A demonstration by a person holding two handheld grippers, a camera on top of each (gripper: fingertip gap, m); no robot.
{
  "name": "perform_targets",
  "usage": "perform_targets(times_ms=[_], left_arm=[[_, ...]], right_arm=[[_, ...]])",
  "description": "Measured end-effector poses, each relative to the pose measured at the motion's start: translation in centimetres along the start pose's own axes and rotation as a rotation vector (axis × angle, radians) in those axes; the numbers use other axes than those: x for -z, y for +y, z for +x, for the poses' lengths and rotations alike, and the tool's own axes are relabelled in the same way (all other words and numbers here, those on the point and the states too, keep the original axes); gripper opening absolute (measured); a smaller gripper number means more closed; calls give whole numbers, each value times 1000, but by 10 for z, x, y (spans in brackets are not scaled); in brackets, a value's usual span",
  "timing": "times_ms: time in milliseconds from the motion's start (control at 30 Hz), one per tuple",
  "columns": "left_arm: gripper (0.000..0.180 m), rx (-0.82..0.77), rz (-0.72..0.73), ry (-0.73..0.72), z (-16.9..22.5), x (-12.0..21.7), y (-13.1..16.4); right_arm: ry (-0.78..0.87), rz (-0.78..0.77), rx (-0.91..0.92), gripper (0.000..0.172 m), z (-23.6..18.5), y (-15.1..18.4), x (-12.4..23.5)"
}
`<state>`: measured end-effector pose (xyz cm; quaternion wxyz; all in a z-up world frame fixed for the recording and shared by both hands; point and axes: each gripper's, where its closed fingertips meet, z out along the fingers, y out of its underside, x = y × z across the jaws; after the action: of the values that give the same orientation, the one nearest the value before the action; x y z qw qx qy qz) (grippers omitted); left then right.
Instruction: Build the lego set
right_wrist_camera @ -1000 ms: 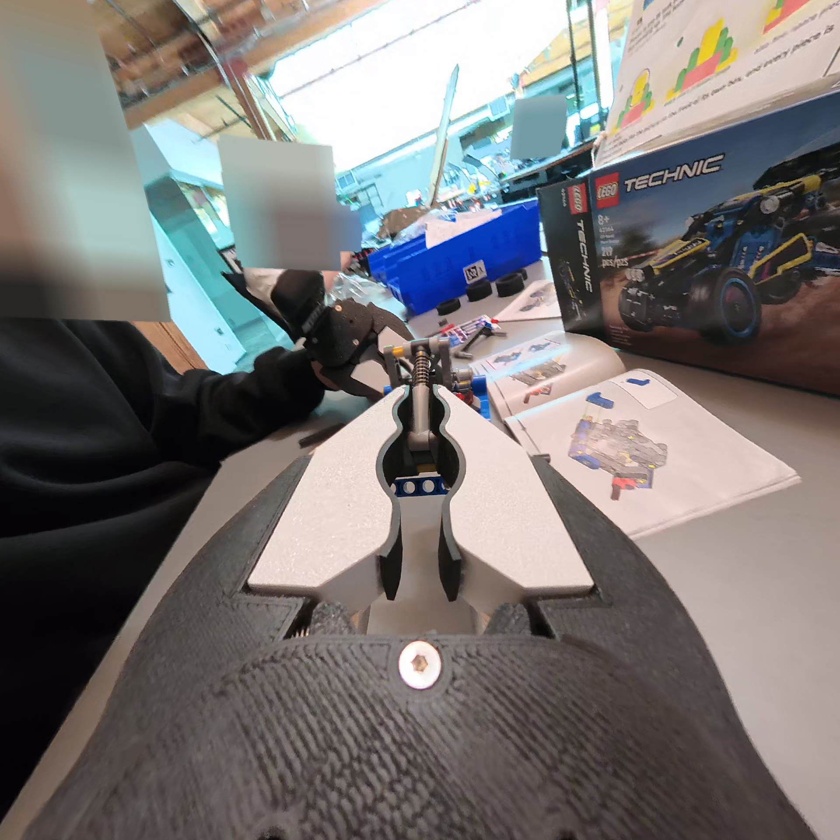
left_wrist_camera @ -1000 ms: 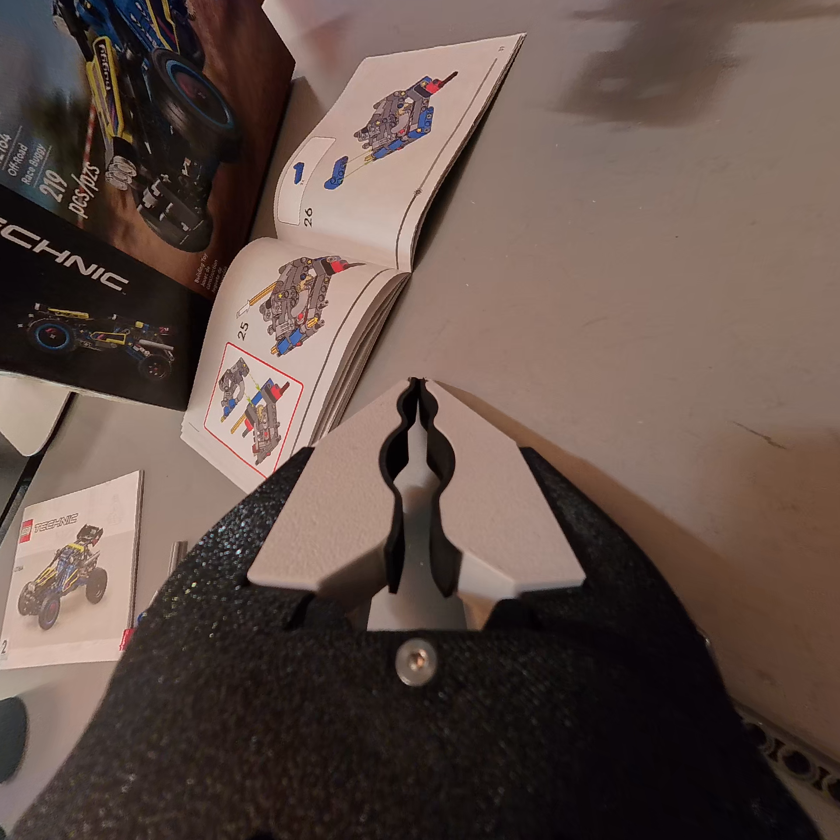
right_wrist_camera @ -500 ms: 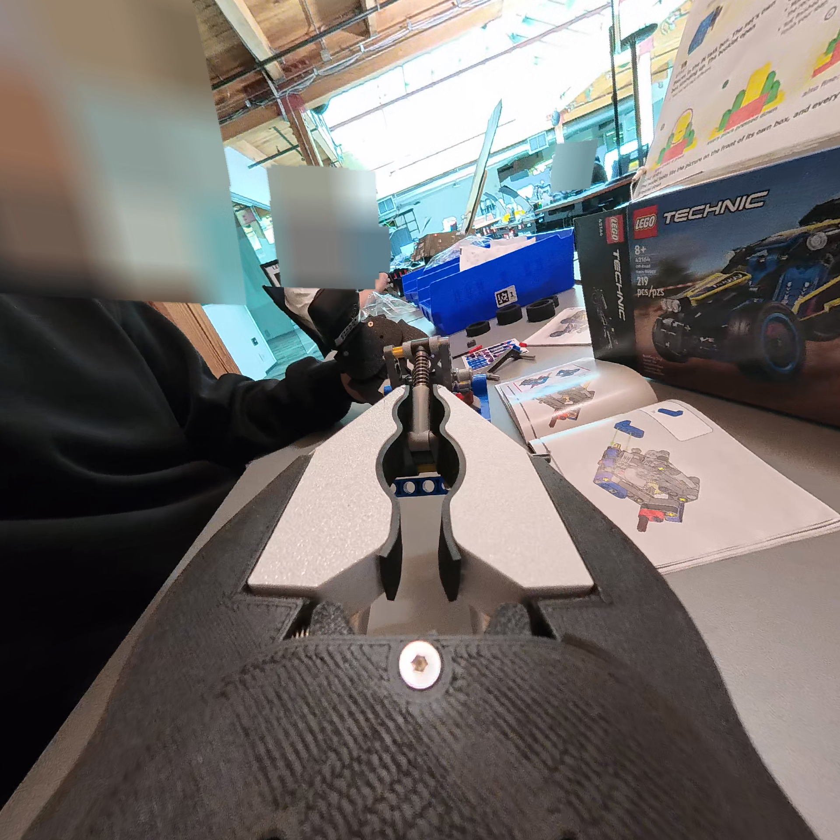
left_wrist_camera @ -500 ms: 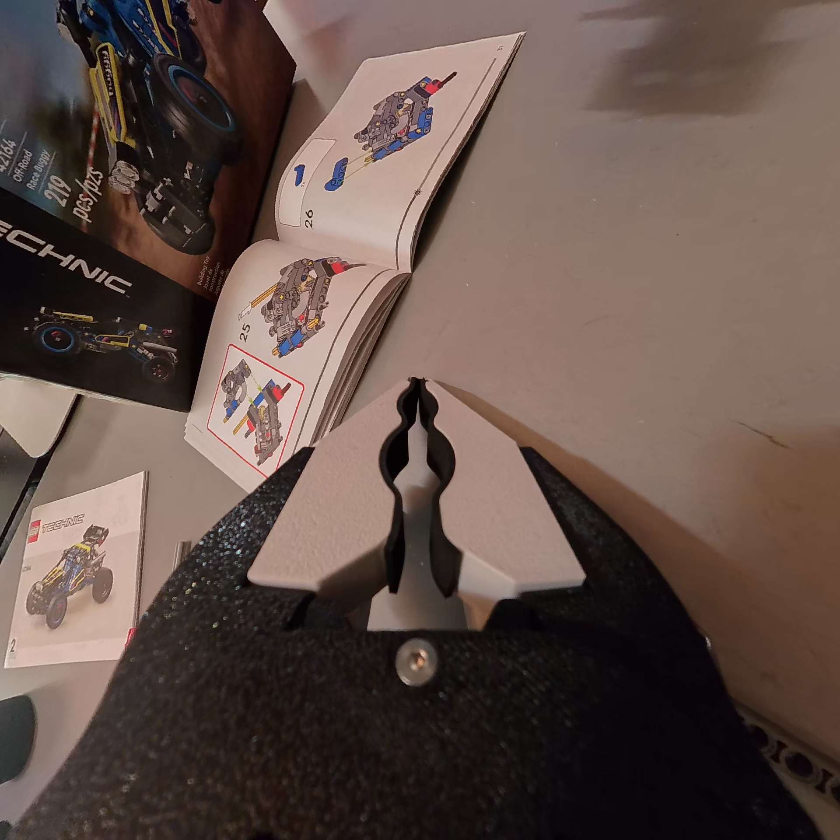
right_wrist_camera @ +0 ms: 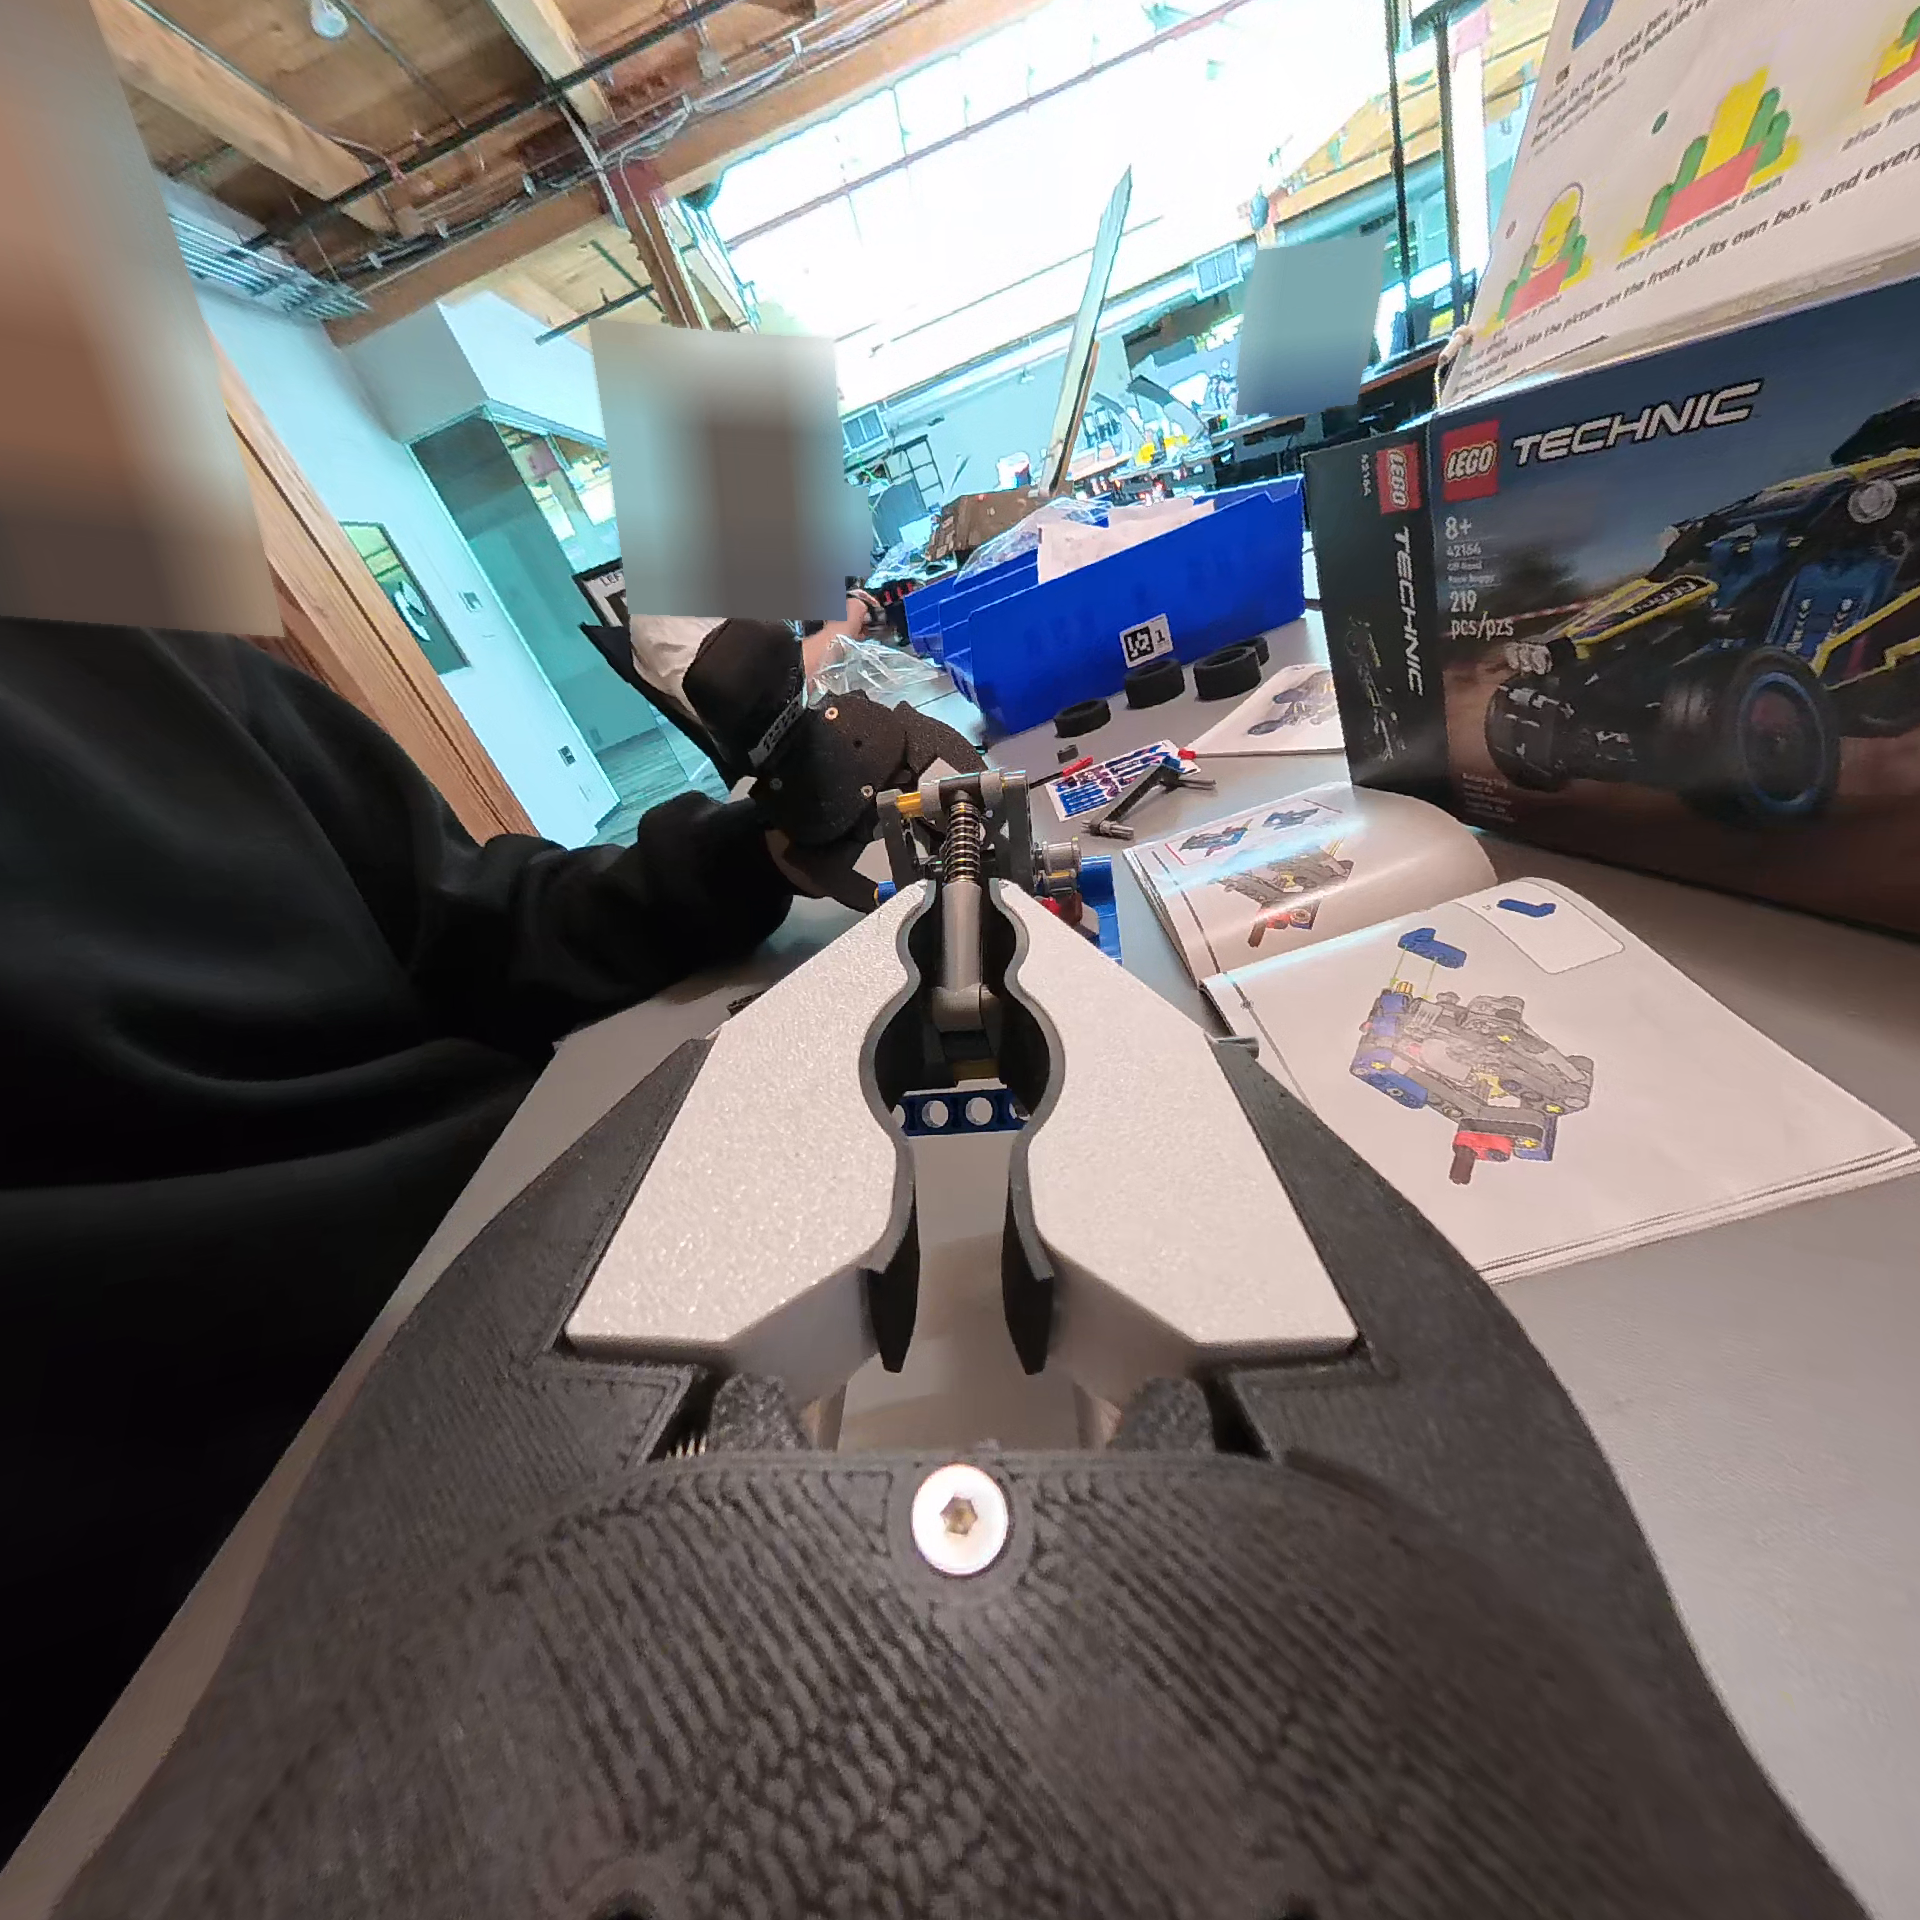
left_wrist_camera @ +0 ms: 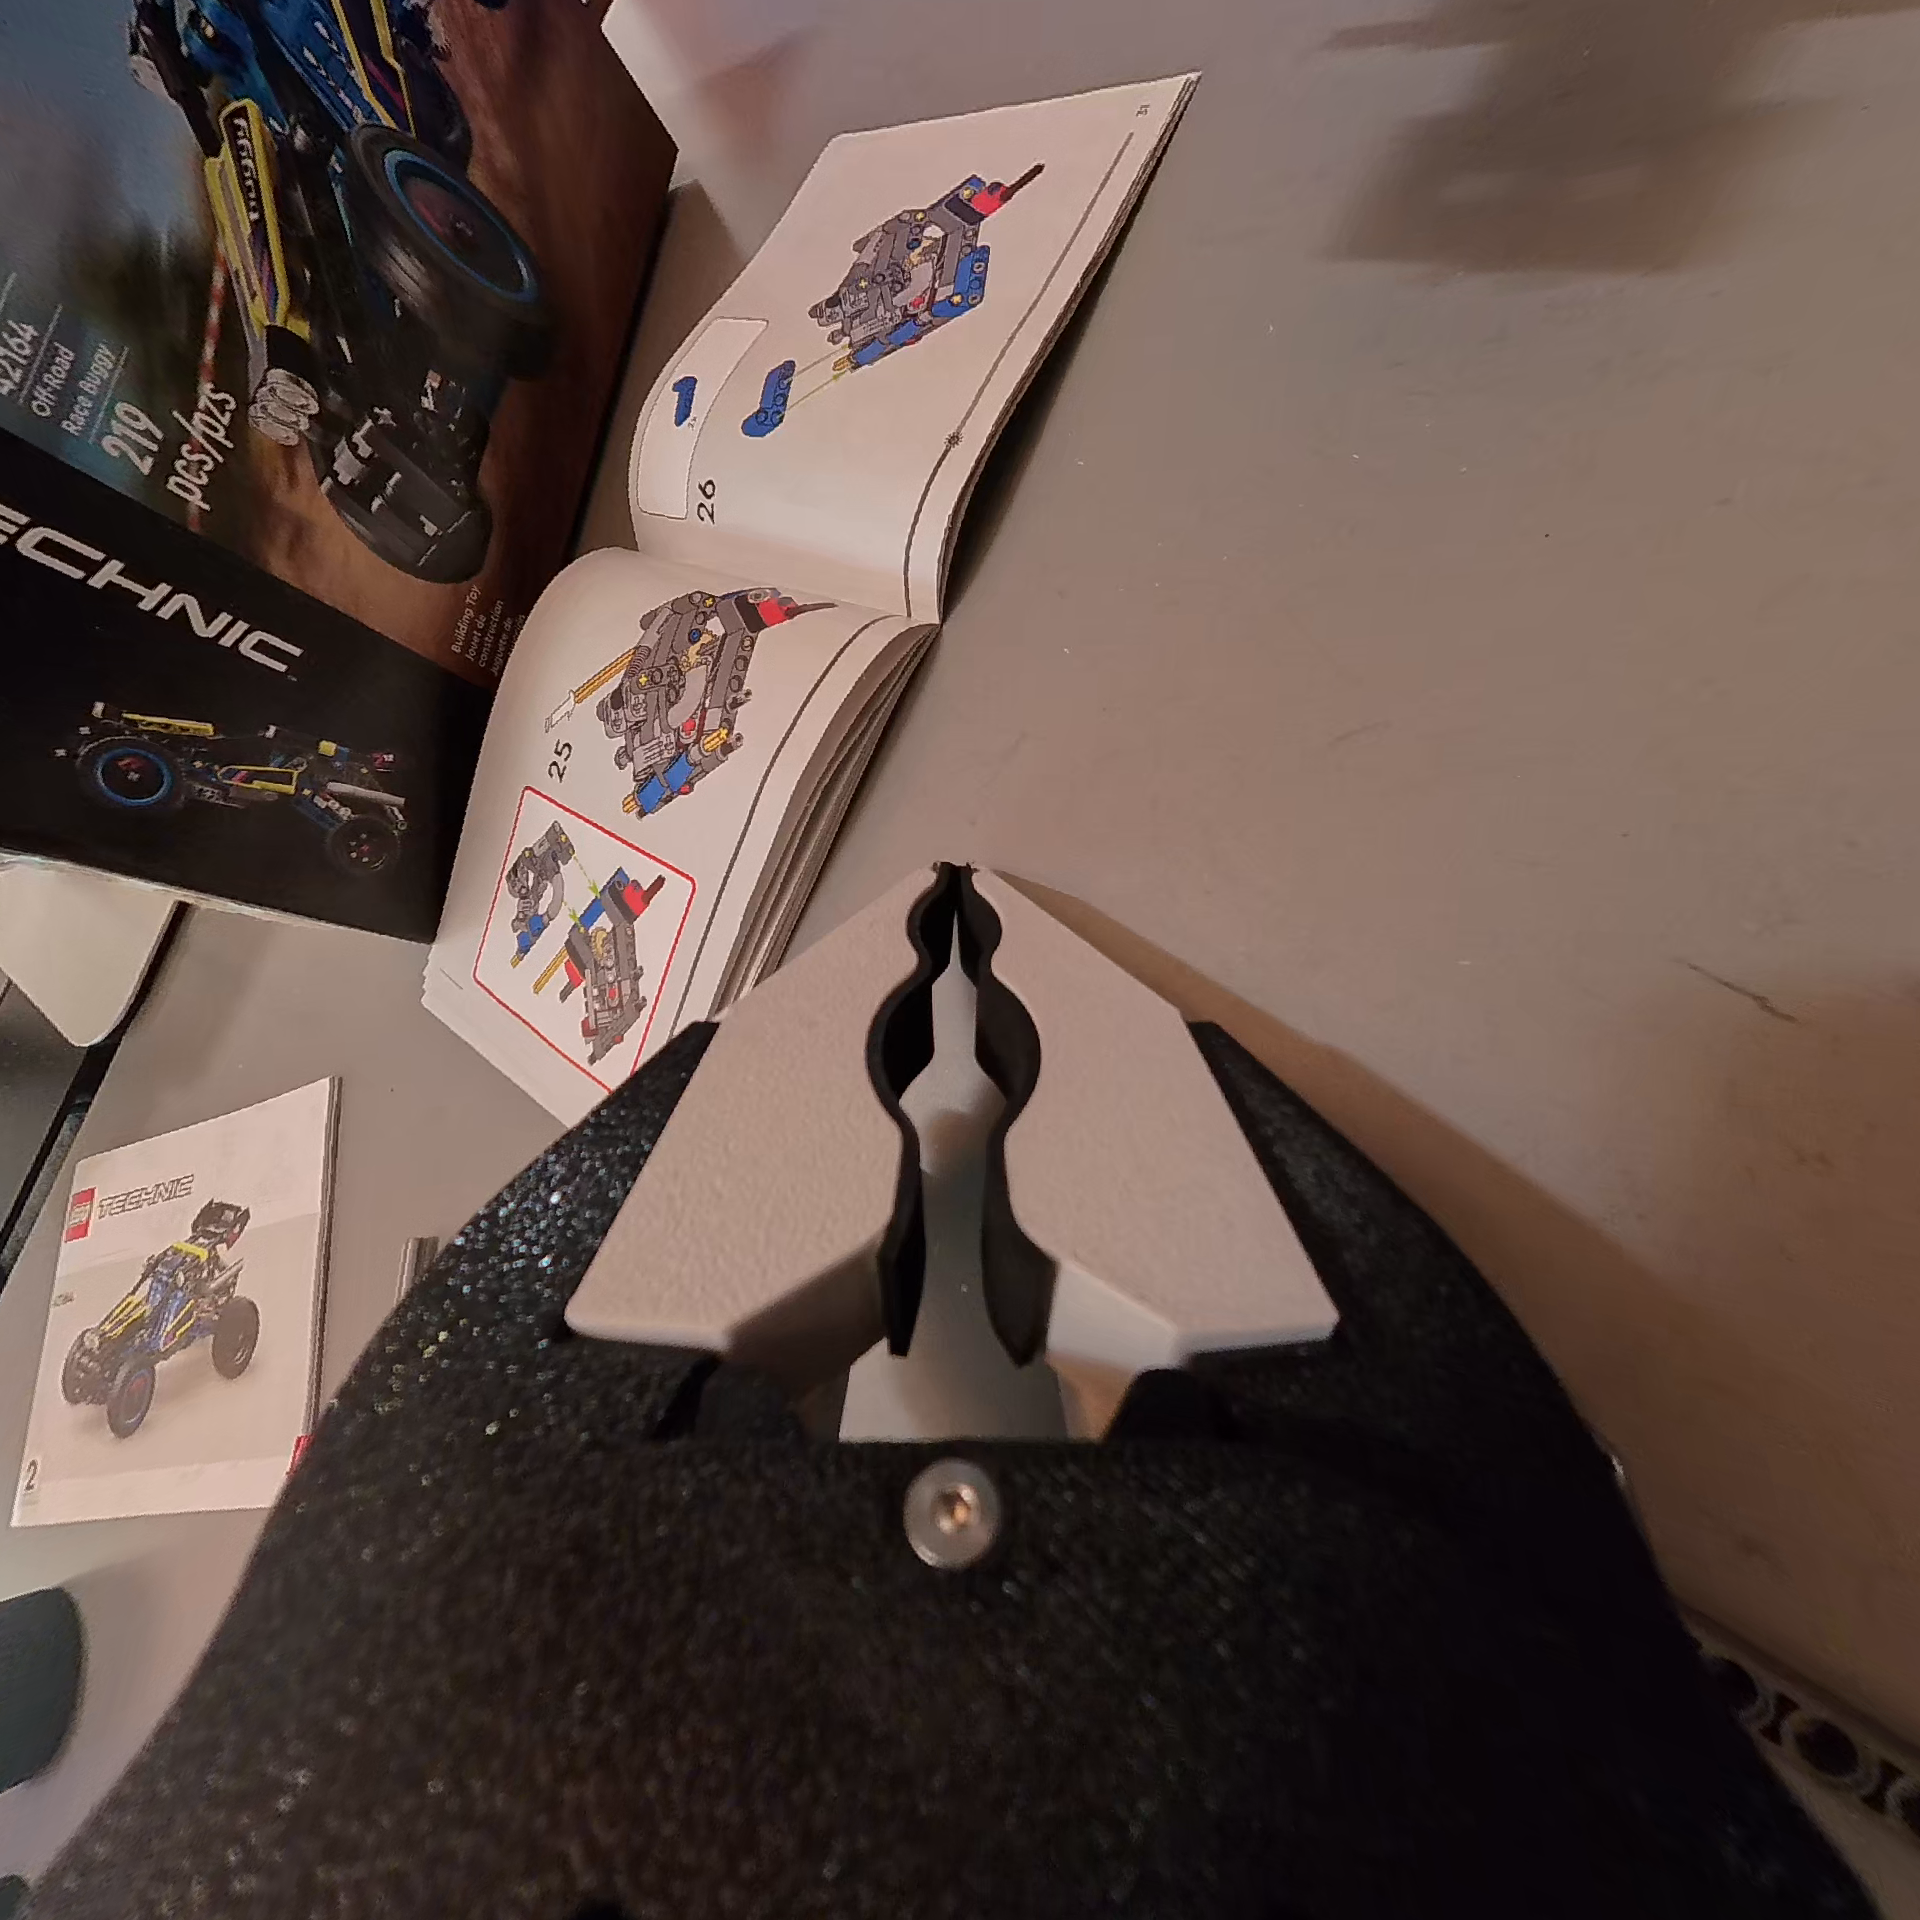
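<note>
- While I hold my right gripper (right_wrist_camera: 961, 904) above the grey table (right_wrist_camera: 1714, 1455), its fingertips are clamped on the grey shock-absorber strut of a partly built model (right_wrist_camera: 961, 852) of grey, blue and yellow pieces, just left of the open instruction booklet (right_wrist_camera: 1558, 1049).
- My left gripper (left_wrist_camera: 954, 873) has its jaws fully together with nothing between them, hovering over bare table just right of the same booklet (left_wrist_camera: 790, 582); from the right wrist view I see it (right_wrist_camera: 842, 769) beyond the model, very near it.
- Risk: I judge the hold narrow, on one slim strut, so the model could pivot or slip if I tilt or jolt the gripper.
- Risk: the strut is spring-loaded and may well give under pressure, or pull off its pins, shedding pieces onto the table.
- Risk: the left gripper is so near the model that a careless move could knock it.
- Hidden: the model's lower part lies behind my right fingers, with only a blue holed beam (right_wrist_camera: 961, 1112) showing, so I cannot tell whether it rests on the table.
- Hard to make out: whether the left gripper touches the model.
- Cut off: the toy box (right_wrist_camera: 1662, 623) behind the booklet runs out of view.
</note>
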<state>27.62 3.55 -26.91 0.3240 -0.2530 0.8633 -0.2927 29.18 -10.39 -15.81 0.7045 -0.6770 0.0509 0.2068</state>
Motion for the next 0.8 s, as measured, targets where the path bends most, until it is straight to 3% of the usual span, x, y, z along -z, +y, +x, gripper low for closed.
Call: perform_targets(times_ms=[800], left_arm=[[0,3,0,3,0,0,0]], right_arm=[[4,-51,-51,4,2,10,-4]])
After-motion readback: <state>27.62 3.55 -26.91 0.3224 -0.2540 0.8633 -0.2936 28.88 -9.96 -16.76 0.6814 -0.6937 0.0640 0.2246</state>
